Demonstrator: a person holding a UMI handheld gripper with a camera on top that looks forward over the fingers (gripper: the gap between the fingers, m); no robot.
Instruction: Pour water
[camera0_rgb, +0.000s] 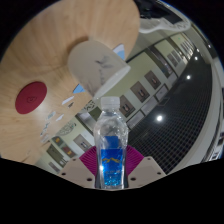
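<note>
Standing upright between the claw's (112, 172) fingers, the water bottle (112, 140) is being clamped at its blue-labelled lower half, cap pointing away from the claw toward the tilted wooden worktop (50, 60) with the red disc (33, 96).

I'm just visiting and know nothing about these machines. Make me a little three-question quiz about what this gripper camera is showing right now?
1. True or false: the water bottle stands between the two fingers of the gripper.
2. What colour is the bottle's label? A) red B) blue C) green
3. Fill in: on the wooden table beyond the bottle lies a round ____ disc.

Key
1. True. The bottle is between the fingers; whether they press on it cannot be told from this view.
2. B. The label is blue, and the cap is white.
3. Red.
</note>
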